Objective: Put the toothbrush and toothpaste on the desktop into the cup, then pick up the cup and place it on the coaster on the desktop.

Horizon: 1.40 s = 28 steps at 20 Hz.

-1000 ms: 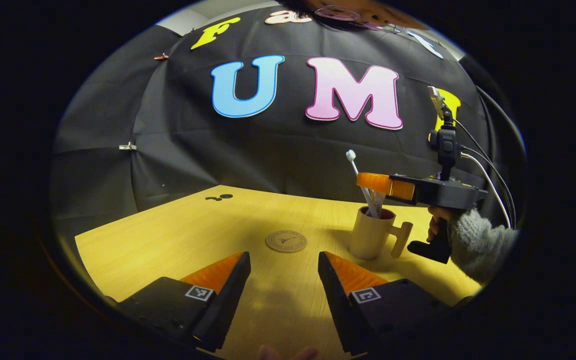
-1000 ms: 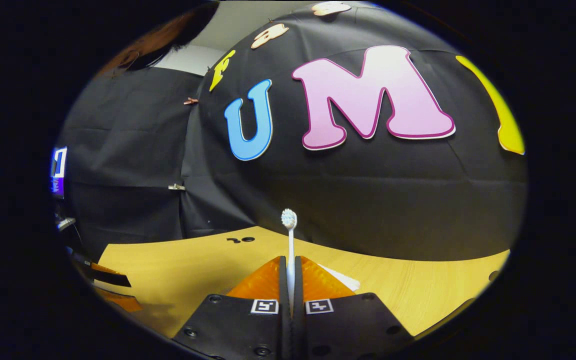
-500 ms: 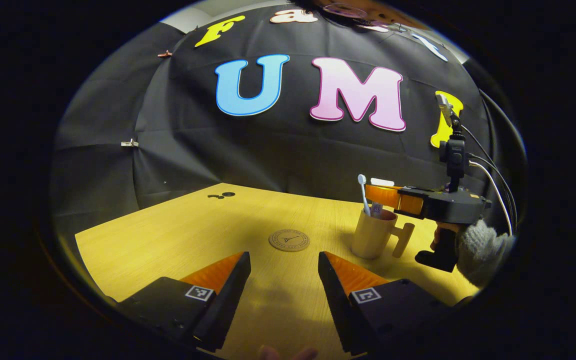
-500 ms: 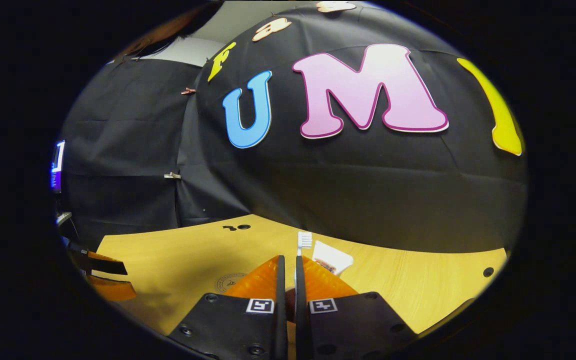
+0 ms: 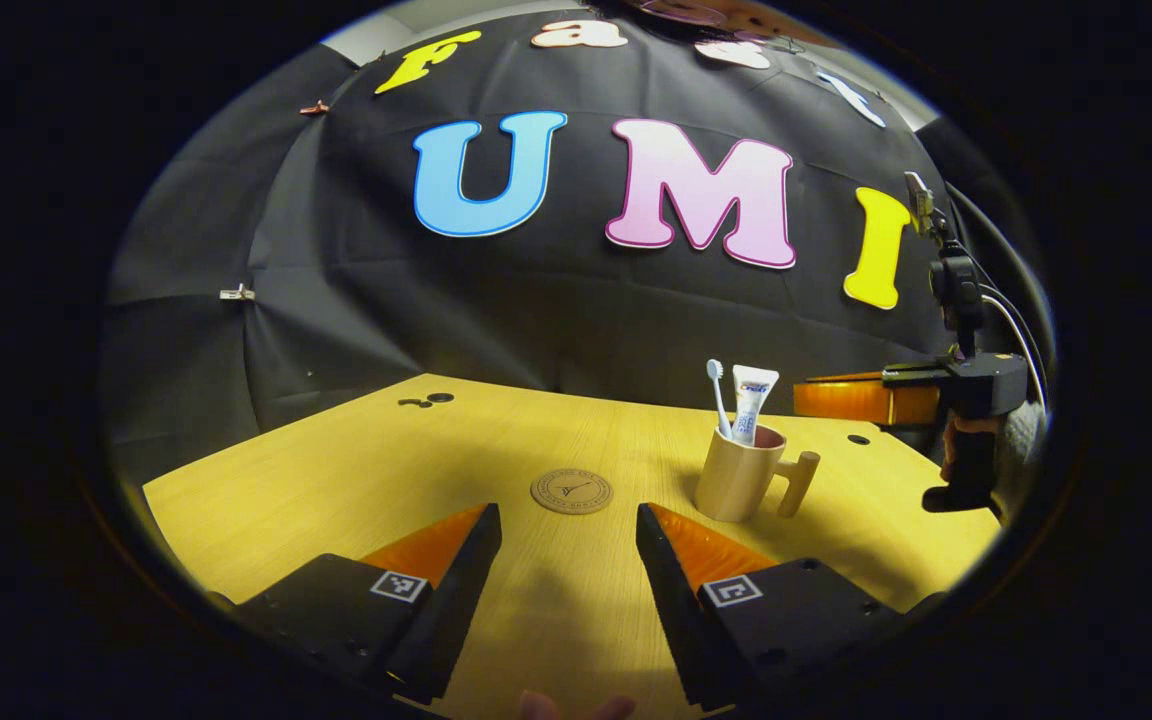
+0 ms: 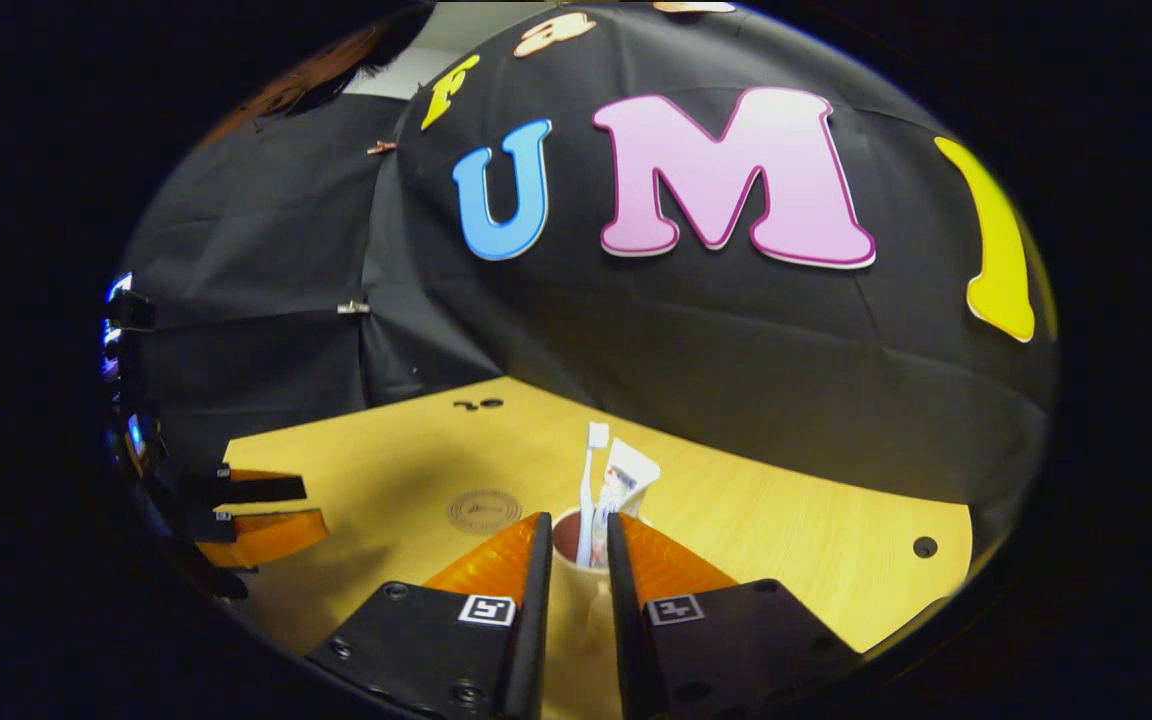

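The cup (image 5: 741, 477) stood upright on the tabletop (image 5: 356, 470), at about 3 o'clock from the coaster (image 5: 571, 491) and a little apart from it, handle pointing toward 3 o'clock in the left gripper view. The toothbrush (image 5: 716, 395) and toothpaste (image 5: 751, 400) both stood inside the cup, leaning on the rim, heads up. So the loading step looked done; moving the cup was left. The right gripper (image 6: 572, 570) sat just behind the cup in the right gripper view, jaws parted by a narrow gap, released, holding nothing; the cup's rim and handle showed in that gap but no contact could be seen. In the left gripper view that same gripper hung off at 3 o'clock of the cup, clear of it. The left gripper (image 5: 566, 560) hovered low over the tabletop at 6 o'clock of the coaster, jaws wide apart, empty. Judgement: the cup looked stiff, smooth-walled, fairly light, likely wood or plastic, so the round body could slip in a pinch. The peg-like handle looked like the better hold, or one wall at the rim. The contents were loose and top-heavy, the toothpaste tube soft; tilting the cup could tip them out, so it should be kept level and set down gently on the coaster.
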Available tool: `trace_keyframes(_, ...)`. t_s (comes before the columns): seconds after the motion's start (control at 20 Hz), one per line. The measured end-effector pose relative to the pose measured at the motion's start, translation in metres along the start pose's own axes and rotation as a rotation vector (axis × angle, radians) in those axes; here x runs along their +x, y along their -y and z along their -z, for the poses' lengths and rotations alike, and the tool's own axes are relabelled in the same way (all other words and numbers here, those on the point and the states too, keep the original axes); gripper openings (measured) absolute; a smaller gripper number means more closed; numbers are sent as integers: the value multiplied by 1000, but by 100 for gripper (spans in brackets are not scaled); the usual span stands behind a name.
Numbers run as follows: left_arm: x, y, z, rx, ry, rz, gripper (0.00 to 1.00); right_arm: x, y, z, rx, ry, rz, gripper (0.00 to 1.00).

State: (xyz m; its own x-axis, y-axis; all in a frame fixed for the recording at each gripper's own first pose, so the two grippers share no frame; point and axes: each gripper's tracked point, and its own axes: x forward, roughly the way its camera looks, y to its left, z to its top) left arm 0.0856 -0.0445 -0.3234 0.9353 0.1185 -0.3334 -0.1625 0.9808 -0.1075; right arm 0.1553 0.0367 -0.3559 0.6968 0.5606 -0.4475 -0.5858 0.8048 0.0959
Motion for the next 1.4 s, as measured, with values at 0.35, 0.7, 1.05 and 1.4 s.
trace_keyframes(0.35,-8,-18,5,1,-13,39,84,-20,9,61,-109,-329,11,42)
trace_keyframes(0.7,-12,-48,14,-2,-27,-9,85,2,17,96,-91,-529,-28,43)
trace_keyframes(1.05,-8,-69,17,-22,-36,-67,85,30,20,114,-158,-672,-65,43)
trace_keyframes(1.4,-9,-87,24,-39,-51,-106,85,43,22,136,-161,-798,-49,42)
